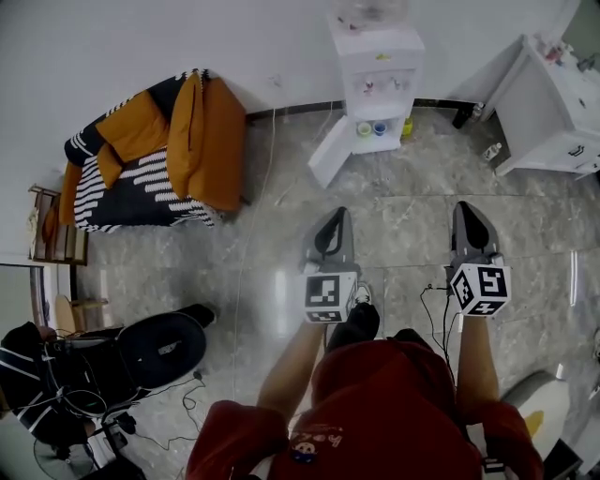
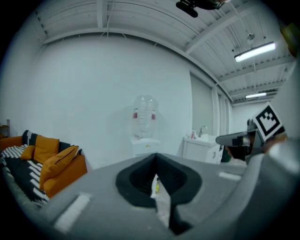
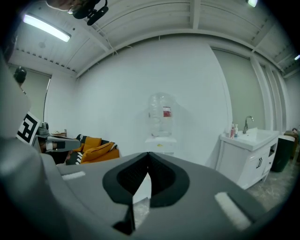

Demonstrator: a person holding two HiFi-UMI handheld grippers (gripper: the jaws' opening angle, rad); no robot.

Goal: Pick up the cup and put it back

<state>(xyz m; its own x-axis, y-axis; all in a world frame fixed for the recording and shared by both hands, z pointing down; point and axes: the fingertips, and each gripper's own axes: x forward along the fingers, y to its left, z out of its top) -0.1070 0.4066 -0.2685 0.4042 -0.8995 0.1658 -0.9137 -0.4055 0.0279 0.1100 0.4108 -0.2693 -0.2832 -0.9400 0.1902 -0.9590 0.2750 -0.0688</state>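
Progress stands at the very start, by my reading: no cup is lifted yet, and the water dispenser at the far wall is well apart from the person. The left gripper has its jaws pressed together with nothing between them, and the right gripper is likewise closed and empty. Both point toward the dispenser over the stone floor. The dispenser's lower compartment has its door swung open to the left. Inside sit two small cups side by side, a green cup on the left and a blue cup just right of it. Which one the task means I cannot tell, nor whether either holds anything. A clear bottle sits on top of the dispenser, its fill too blurred to judge. What is left is the approach, the opening of a gripper, the grasp, the lift and the return to the compartment.
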